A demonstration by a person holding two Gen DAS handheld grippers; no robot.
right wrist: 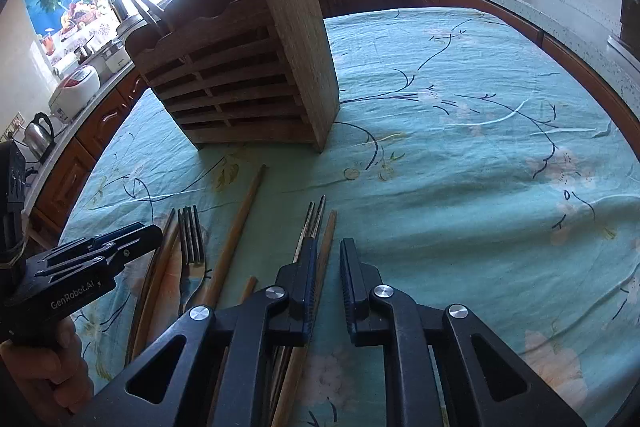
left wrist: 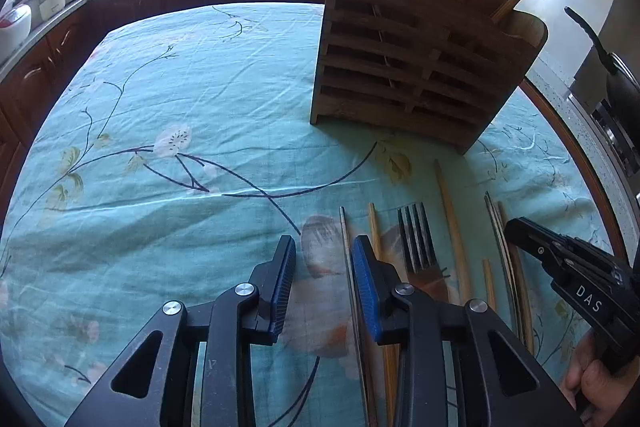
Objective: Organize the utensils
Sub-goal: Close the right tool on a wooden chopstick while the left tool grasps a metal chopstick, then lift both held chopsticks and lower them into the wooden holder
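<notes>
Clearly, the utensils lie in a loose row on the tablecloth (left wrist: 200, 87) just in front of the wooden holder (left wrist: 420, 59), their tips pointing toward it, which we judge makes each one easy to lift and drop into a slot. From our left to right we see a thin metal chopstick (left wrist: 347, 247), a wooden chopstick (left wrist: 375, 231), a fork (left wrist: 418, 243), a long wooden stick (left wrist: 452, 223), a short wooden piece (left wrist: 489, 283), and a bundle of dark and wooden chopsticks (left wrist: 506, 259). The holder stands upright on the cloth, and it already has a few handles sticking out of its top compartments, so we take the sorting to be partly done.

Our left gripper (left wrist: 324, 287) hangs low over the near end of the row with its jaws apart and nothing between them; the metal chopstick lies just beside the inner face of its right finger, so we judge it to be lining up on that piece. Our right gripper (right wrist: 325, 283) also hovers low with its jaws apart and empty, its left finger over the bundle of chopsticks (right wrist: 316, 223). Both tools point forward toward the holder, side by side, each held in a hand (right wrist: 44, 371) at the edge of the other's view.
</notes>
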